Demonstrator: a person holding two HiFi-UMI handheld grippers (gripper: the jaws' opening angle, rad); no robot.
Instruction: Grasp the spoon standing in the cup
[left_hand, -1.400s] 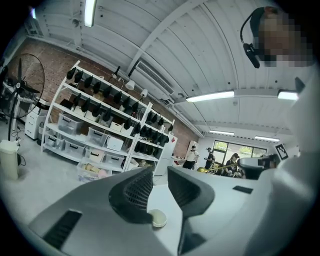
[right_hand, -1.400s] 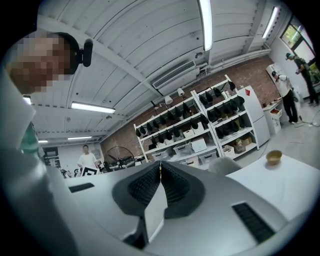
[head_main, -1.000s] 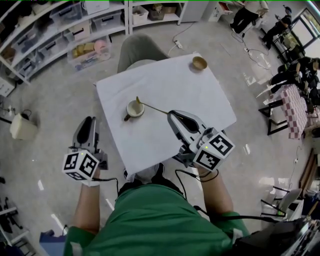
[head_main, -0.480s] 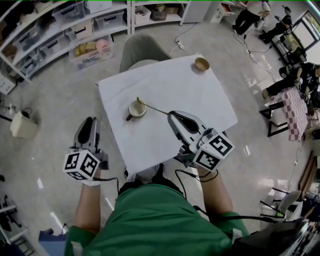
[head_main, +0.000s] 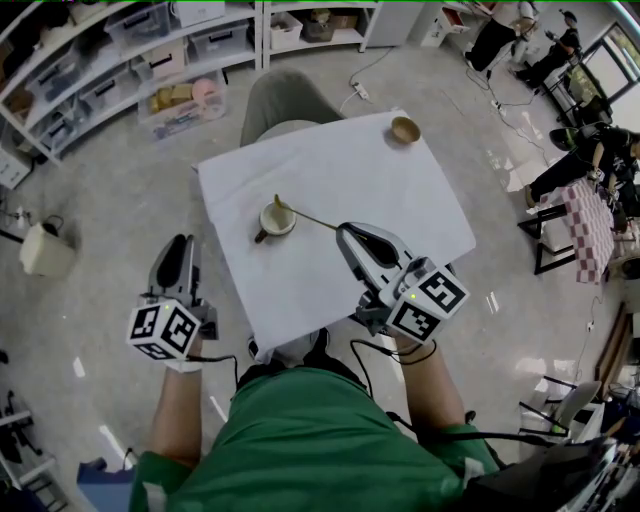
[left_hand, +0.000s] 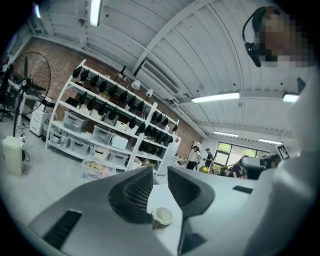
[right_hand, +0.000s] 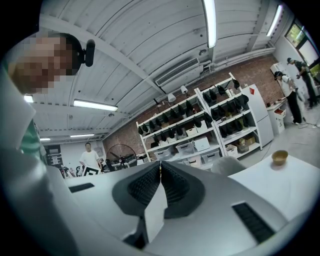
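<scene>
A cream cup (head_main: 273, 219) stands on the white table (head_main: 400, 200), and a thin gold spoon (head_main: 305, 216) leans out of it to the right. My right gripper (head_main: 343, 231) sits level at the far end of the spoon's handle. Its jaws are shut, and a thin gold sliver of the handle shows between the fingertips in the right gripper view (right_hand: 160, 171). My left gripper (head_main: 179, 243) hovers over the floor off the table's left edge. It is open, and the left gripper view (left_hand: 160, 184) shows the cup (left_hand: 163, 216) through the gap between the jaws.
A small brown bowl (head_main: 404, 128) sits at the table's far right corner, also seen in the right gripper view (right_hand: 279, 157). A grey chair (head_main: 285, 100) stands behind the table. Shelves with bins (head_main: 120, 60) line the back wall. People sit at the right (head_main: 590, 150).
</scene>
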